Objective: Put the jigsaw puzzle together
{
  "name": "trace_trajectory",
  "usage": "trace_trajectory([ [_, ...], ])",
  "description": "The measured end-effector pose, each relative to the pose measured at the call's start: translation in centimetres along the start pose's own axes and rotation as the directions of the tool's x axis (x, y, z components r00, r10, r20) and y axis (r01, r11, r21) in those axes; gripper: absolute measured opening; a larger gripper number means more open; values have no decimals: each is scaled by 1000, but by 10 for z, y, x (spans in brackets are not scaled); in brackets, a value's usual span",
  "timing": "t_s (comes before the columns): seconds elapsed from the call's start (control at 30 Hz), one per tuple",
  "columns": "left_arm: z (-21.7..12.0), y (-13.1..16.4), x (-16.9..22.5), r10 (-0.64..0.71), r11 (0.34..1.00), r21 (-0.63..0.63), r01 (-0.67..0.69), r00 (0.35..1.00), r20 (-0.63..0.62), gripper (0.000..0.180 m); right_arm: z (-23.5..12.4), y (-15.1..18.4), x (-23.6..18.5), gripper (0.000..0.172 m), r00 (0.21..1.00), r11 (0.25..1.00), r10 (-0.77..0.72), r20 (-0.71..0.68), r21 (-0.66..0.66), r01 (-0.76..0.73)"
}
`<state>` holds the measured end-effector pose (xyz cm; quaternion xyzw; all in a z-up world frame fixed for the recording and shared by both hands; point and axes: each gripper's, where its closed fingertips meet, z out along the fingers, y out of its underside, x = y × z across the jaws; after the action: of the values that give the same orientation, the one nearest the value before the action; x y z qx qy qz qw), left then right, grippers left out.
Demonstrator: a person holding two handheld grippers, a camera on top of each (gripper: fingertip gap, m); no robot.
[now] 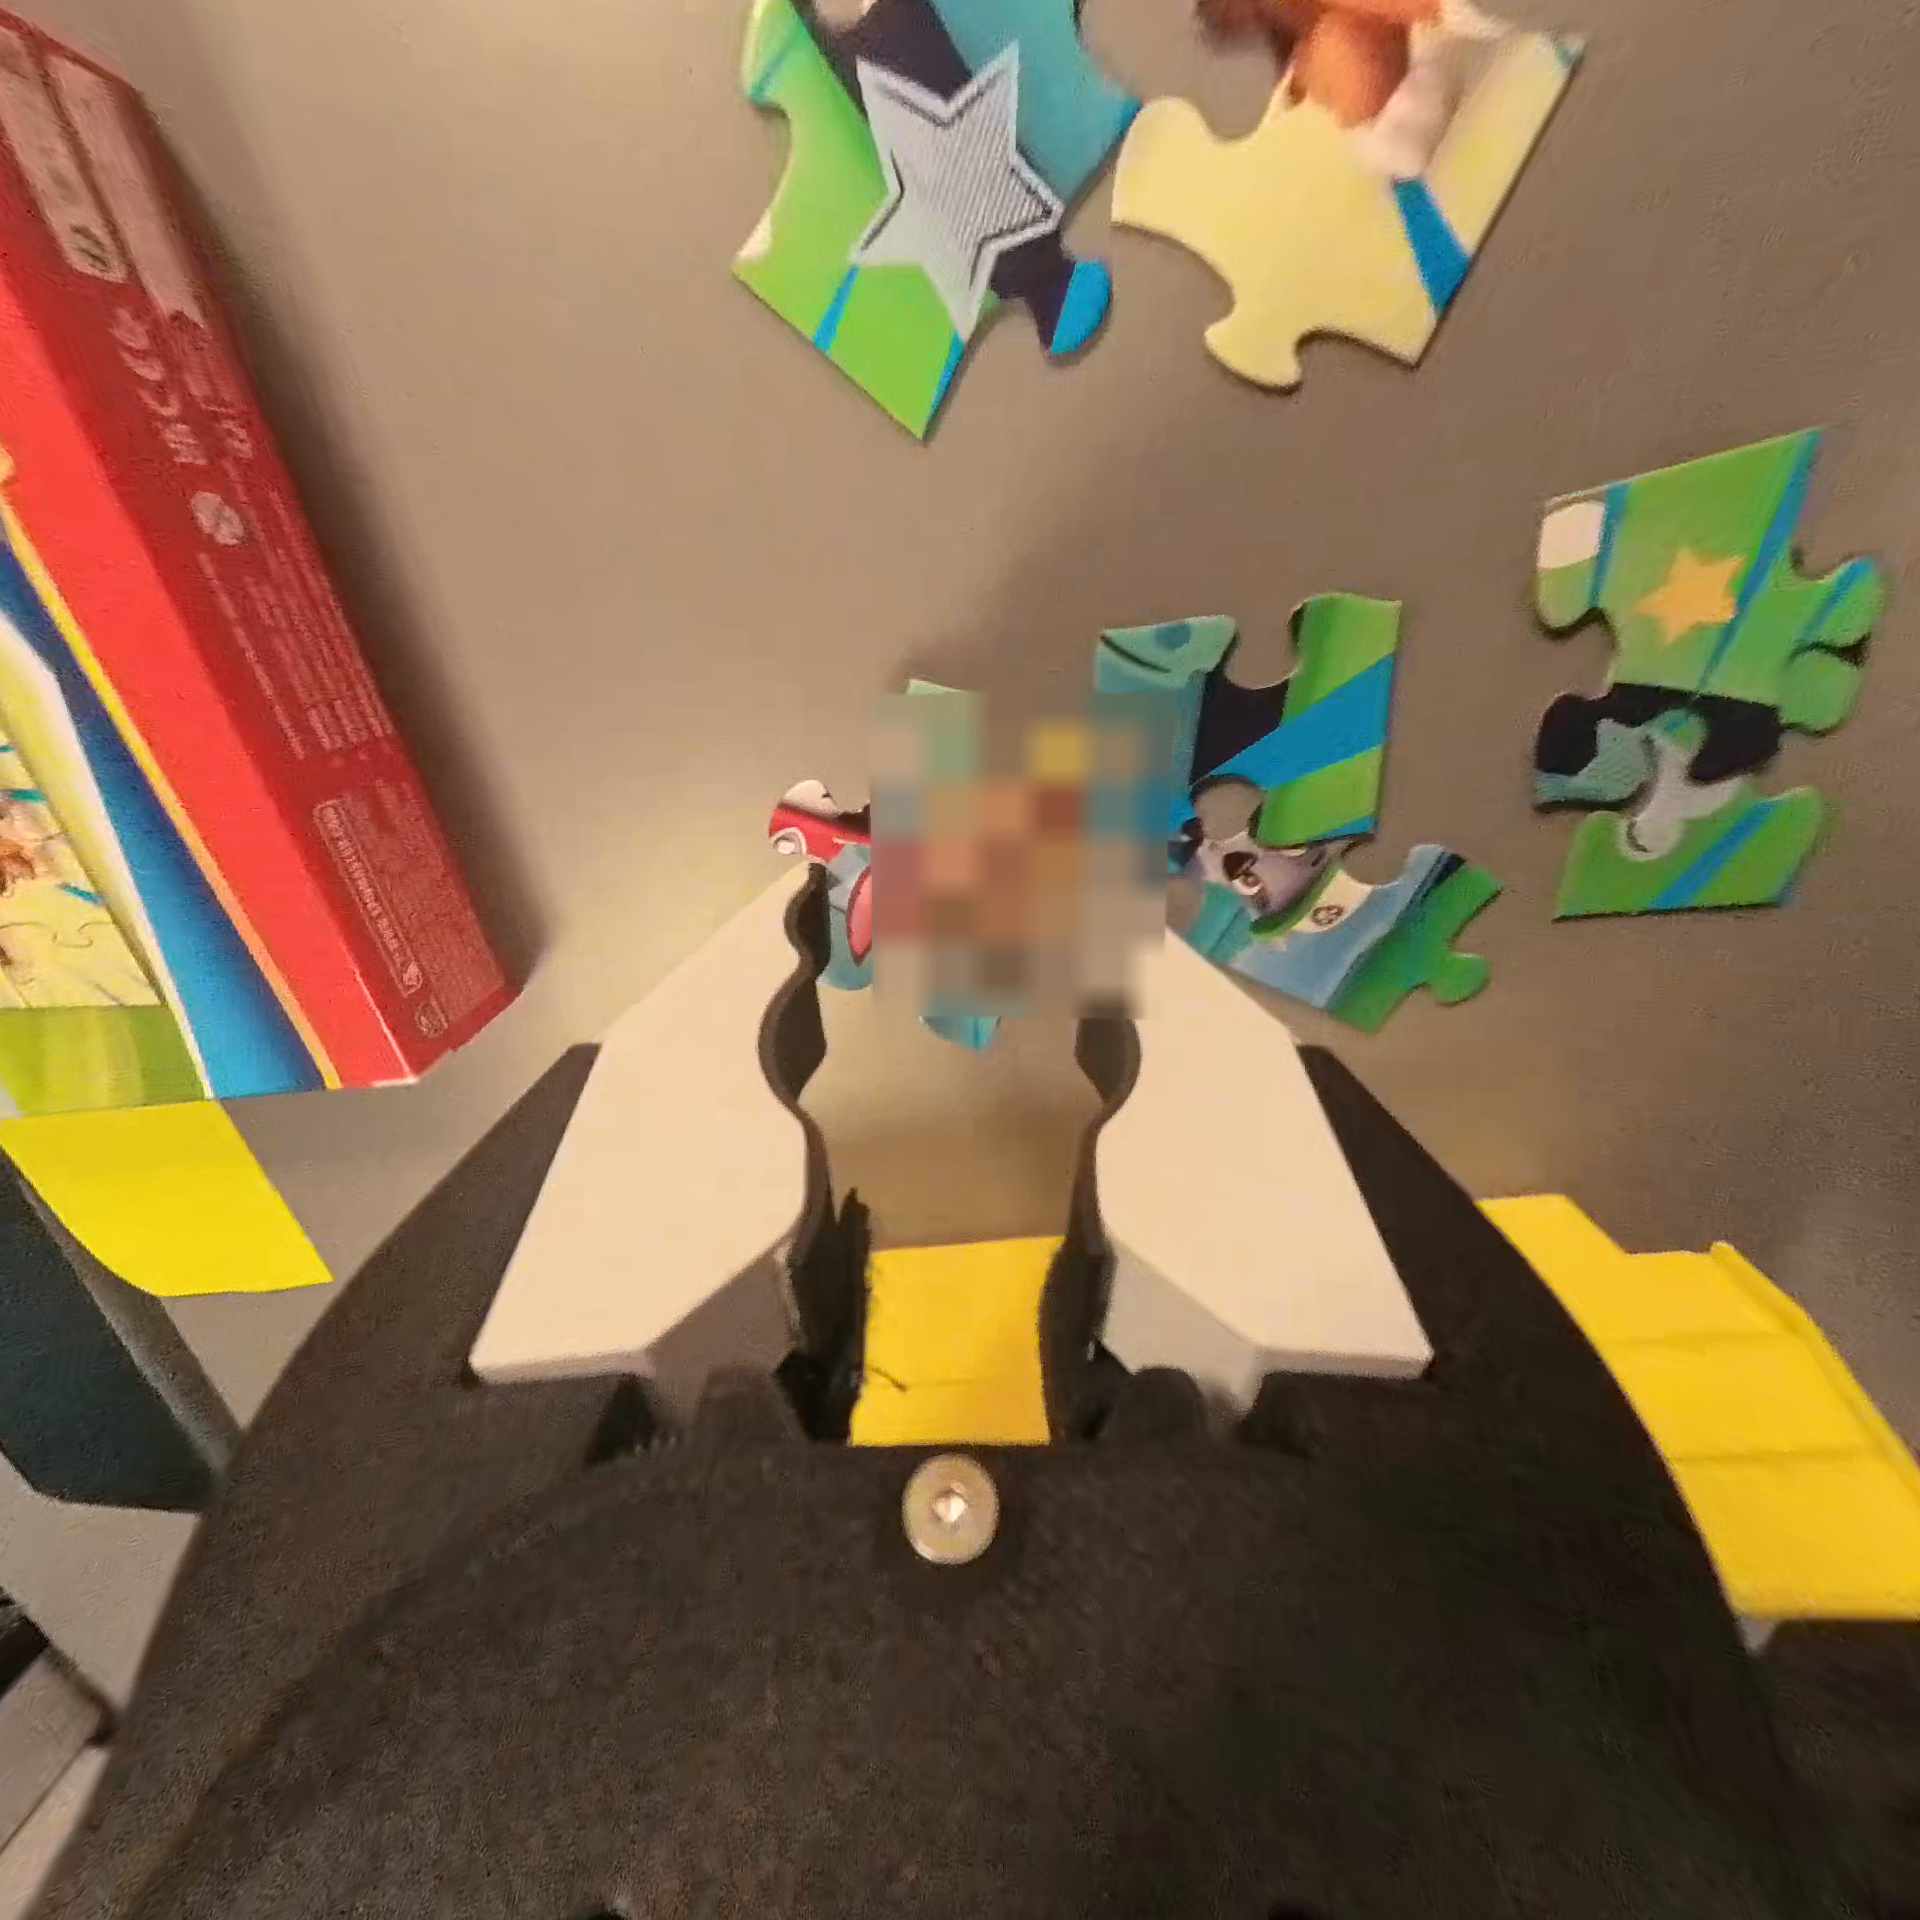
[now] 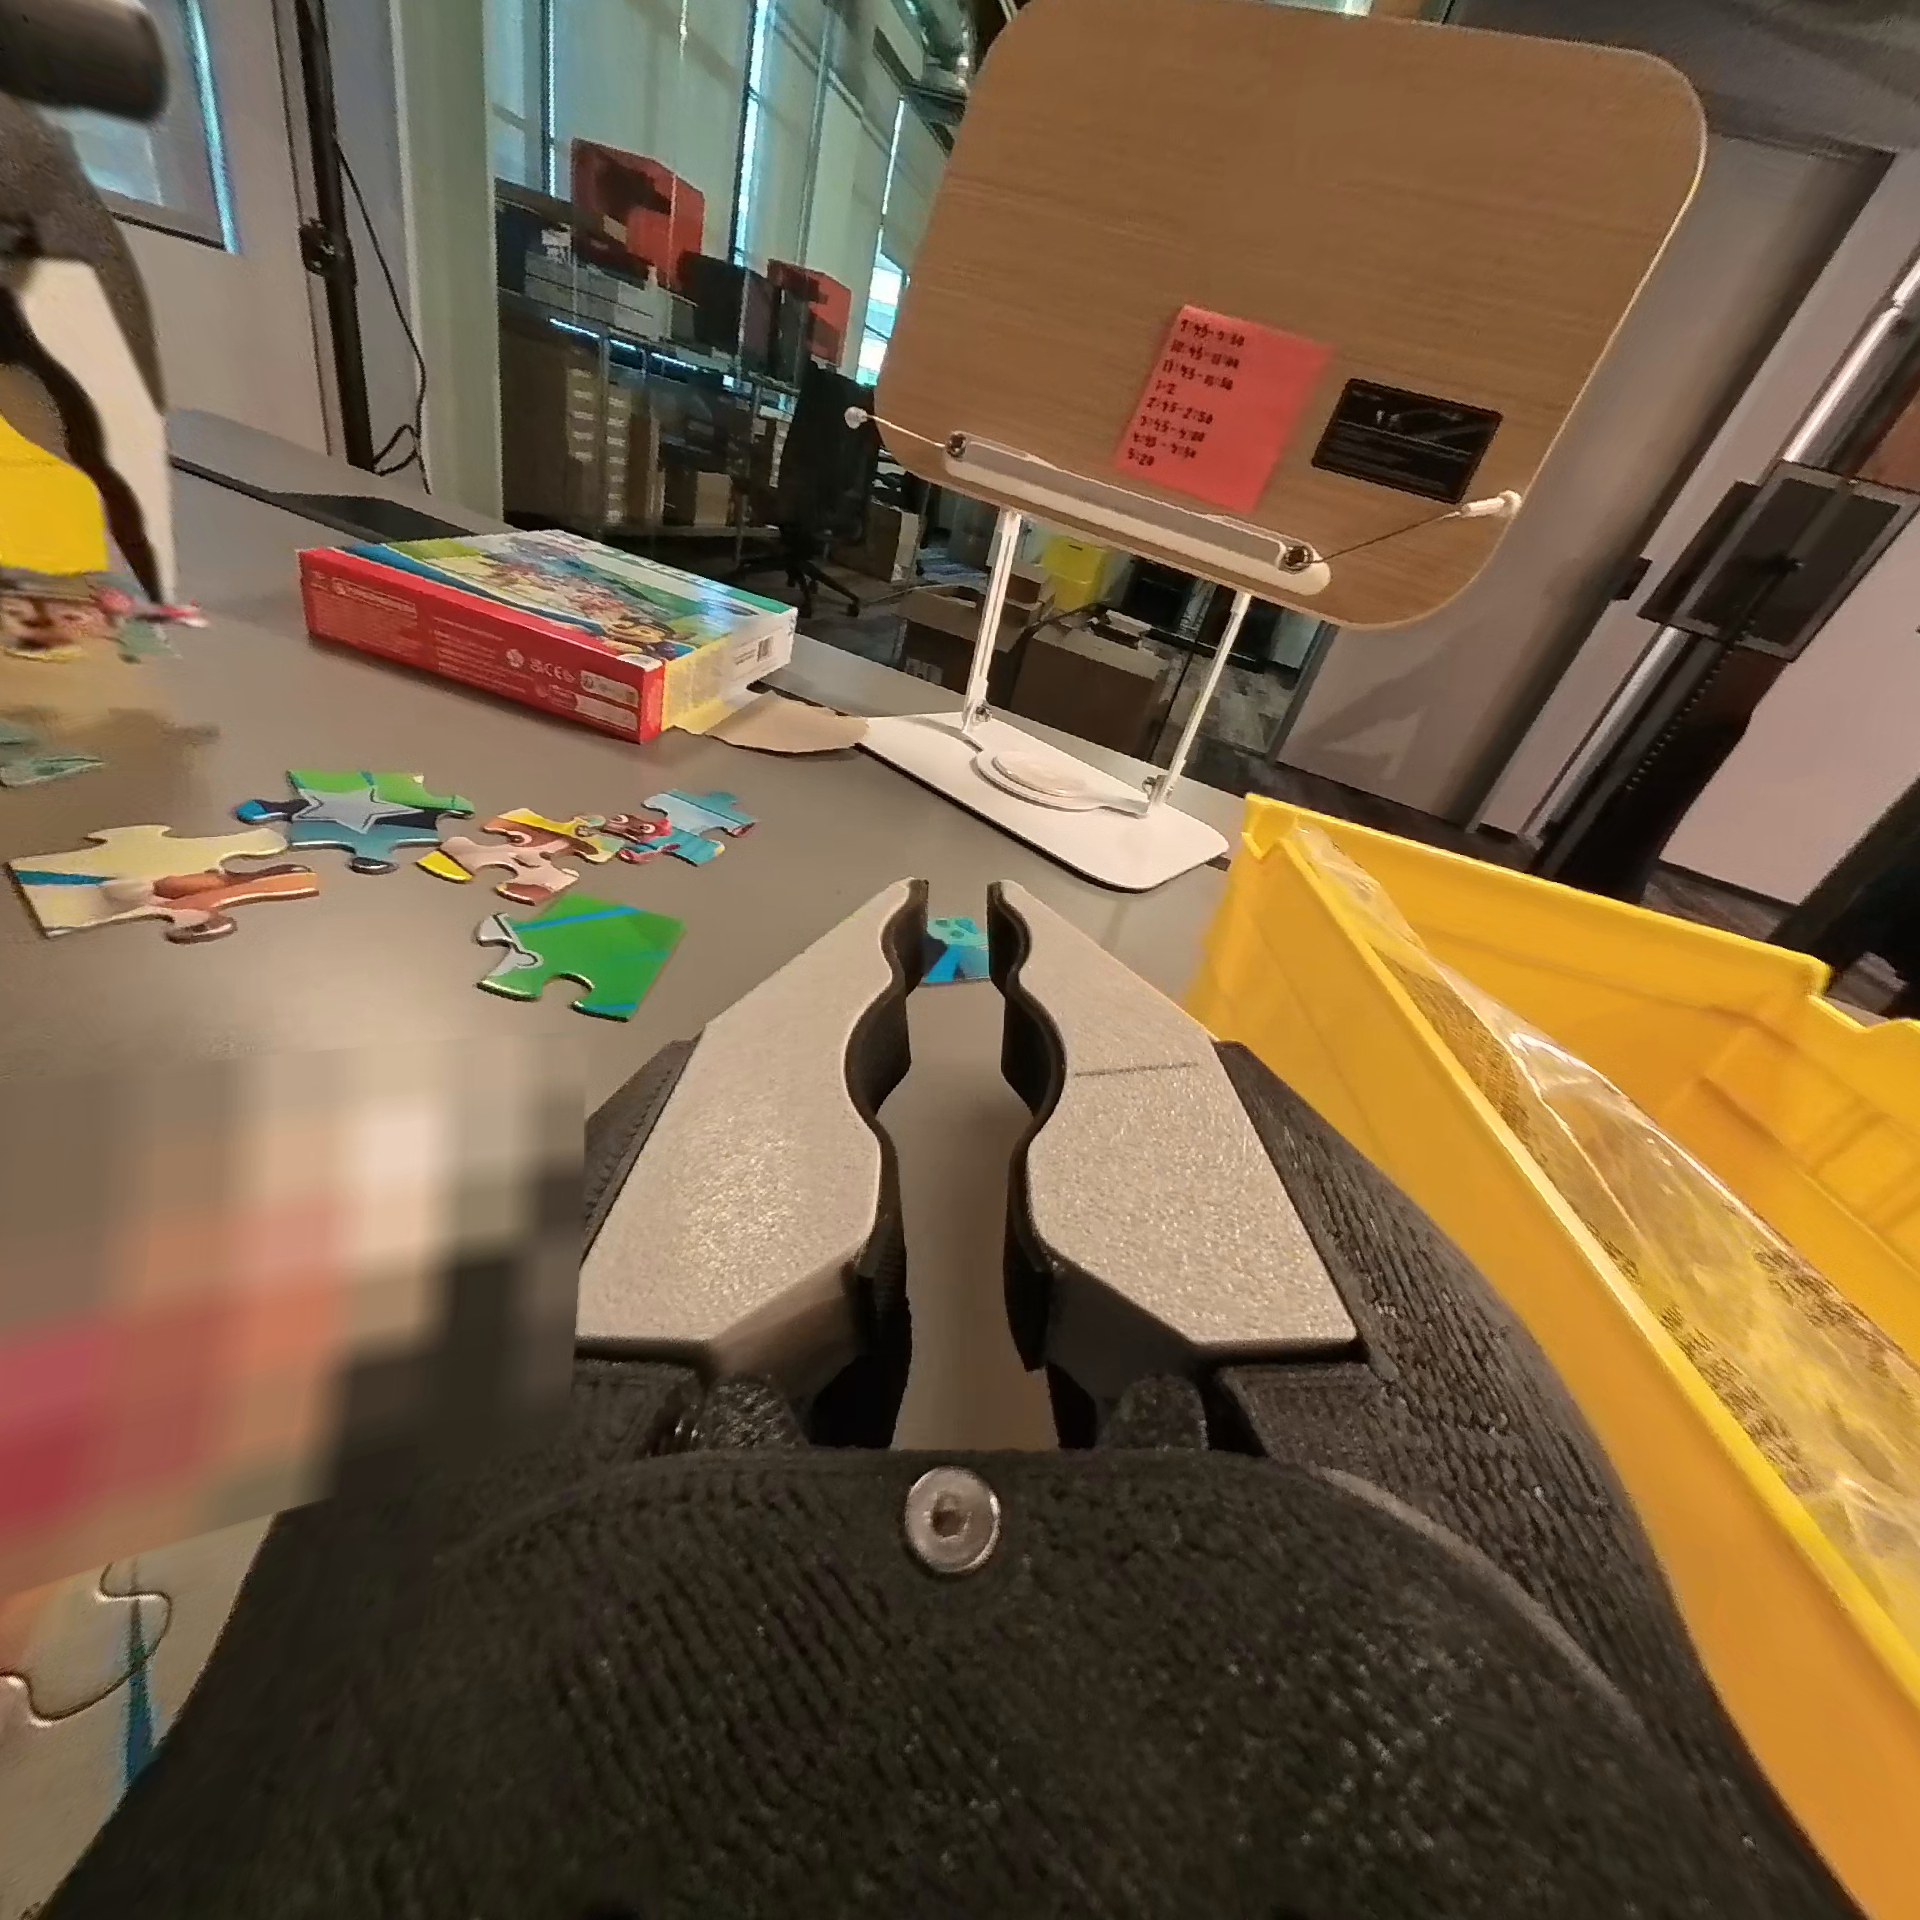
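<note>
My left gripper [image 1: 982, 914] points down at the grey table [image 1: 582, 520]. It is shut on a colourful puzzle piece [image 1: 816, 826], which spans the space between its two pads; a mosaic patch covers most of the piece. The right wrist view shows this gripper's finger [image 2: 104, 395] at the far left, with the piece [image 2: 52, 623] at its tip, just above the table. My right gripper [image 2: 956, 899] is low over the table with a narrow gap between its pads and nothing in it. A small blue puzzle piece [image 2: 954, 956] lies on the table just beyond its tips.
Loose pieces lie around: a star piece [image 1: 935, 229], a pale yellow one [image 1: 1330, 208], green ones [image 1: 1704, 686] [image 2: 582, 951]. A red puzzle box [image 2: 520, 634] lies at the back. A yellow bin [image 2: 1507, 1143] is to the right, and a wooden book stand [image 2: 1247, 312] stands behind. Left tips to right tips: about 35 cm.
</note>
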<state>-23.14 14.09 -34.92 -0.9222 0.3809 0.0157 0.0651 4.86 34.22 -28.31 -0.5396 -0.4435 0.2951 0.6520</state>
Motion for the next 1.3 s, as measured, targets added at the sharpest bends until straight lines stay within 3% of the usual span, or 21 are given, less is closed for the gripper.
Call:
trace_trajectory([
  [0.23, 16, 20, -5, 13, 988, -153, -24, 997, -76, 46, 5, -2, -15, 9, 997, 1000, -16, 70, 10, 15],
  [0.4, 19, 25, -5, -56, 981, -187, 43, 997, -62, 77, 4, -4, -17, 10, 996, 1000, -7, 89, 19, 6],
  [0.47, 6, 21, -7, -44, 987, -153, 45, 999, 9, 75, 4, -5, -16, 10, 996, 1000, 3, 89, 25, -5],
  [0.57, -42, 12, -9, 23, 996, -88, 1, 960, 277, 76, 3, -5, -13, 10, 996, 999, 27, 83, 28, -29],
  [0.63, -81, -2, 2, -28, 1000, 22, 20, 894, 448, 76, 4, -5, -10, 10, 996, 999, 43, 74, 30, -45],
  [0.7, -110, -19, 25, -147, 981, 183, 59, 843, 518, 76, 5, -5, -9, 11, 996, 998, 57, 71, 29, -60],
  [0.8, -128, -49, 64, -360, 869, 485, 99, 800, 480, 66, 9, -4, -12, 11, 996, 998, 50, 76, 19, -52],
  [0.93, -123, -67, 77, -628, 571, 815, 103, 694, 352, 55, 10, -2, -14, 11, 998, 1000, -7, 59, 4, 7],
  [1.0, -119, -68, 78, -724, 394, 913, 107, 647, 237, 51, 11, -1, -16, 11, 998, 1000, -19, 68, -4, 20],
  [1.07, -115, -64, 77, -770, 290, 954, 72, 610, 188, 47, 12, 0, -18, 11, 996, 999, -35, 78, -5, 36],
  [1.2, -97, -46, 76, -799, 352, 934, 53, 536, 271, 42, 12, 0, -22, 11, 994, 998, -55, 92, -3, 55],
  [1.3, -102, -37, 86, -810, 365, 931, 25, 501, 304, 40, 11, -2, -24, 11, 993, 999, -54, 102, 6, 54],
])
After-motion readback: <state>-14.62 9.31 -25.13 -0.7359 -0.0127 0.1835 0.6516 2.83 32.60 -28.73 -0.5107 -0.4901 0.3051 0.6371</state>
